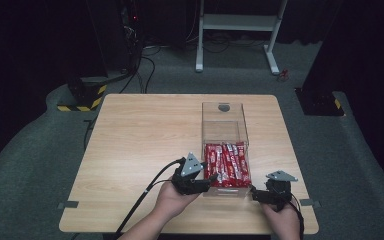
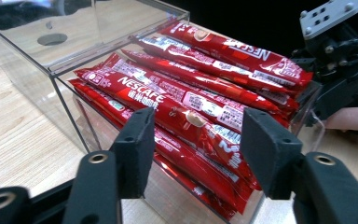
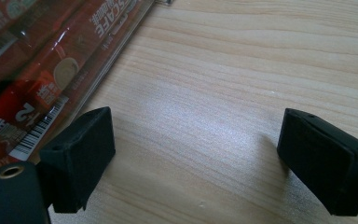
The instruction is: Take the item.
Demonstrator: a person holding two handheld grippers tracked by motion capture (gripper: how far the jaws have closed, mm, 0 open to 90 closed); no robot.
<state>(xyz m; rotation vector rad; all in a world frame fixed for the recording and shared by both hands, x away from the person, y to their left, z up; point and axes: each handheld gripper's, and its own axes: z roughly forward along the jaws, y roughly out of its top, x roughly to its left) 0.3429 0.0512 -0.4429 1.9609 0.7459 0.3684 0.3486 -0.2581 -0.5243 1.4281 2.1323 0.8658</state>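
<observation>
A clear acrylic box [image 1: 222,131] stands on the wooden table, its near half full of several red Nescafe stick sachets [image 1: 227,165]. My left gripper [image 1: 209,181] is at the box's near left corner, jaws open, aimed at the sachets [image 2: 182,95] behind the clear wall [image 2: 37,77]. In its own view the left gripper [image 2: 196,140] holds nothing. My right gripper [image 1: 254,193] sits just right of the box's near right corner. It [image 3: 193,140] stands open over bare wood, with the sachets [image 3: 42,70] behind the box's side at its left. The right gripper [image 2: 340,60] also appears beyond the box.
The wooden table [image 1: 140,145] has open room left of the box and behind it. The box's far half [image 1: 223,112] holds nothing. On the grey carpet behind the table stand a white frame [image 1: 240,30] and a black-and-yellow base [image 1: 82,97].
</observation>
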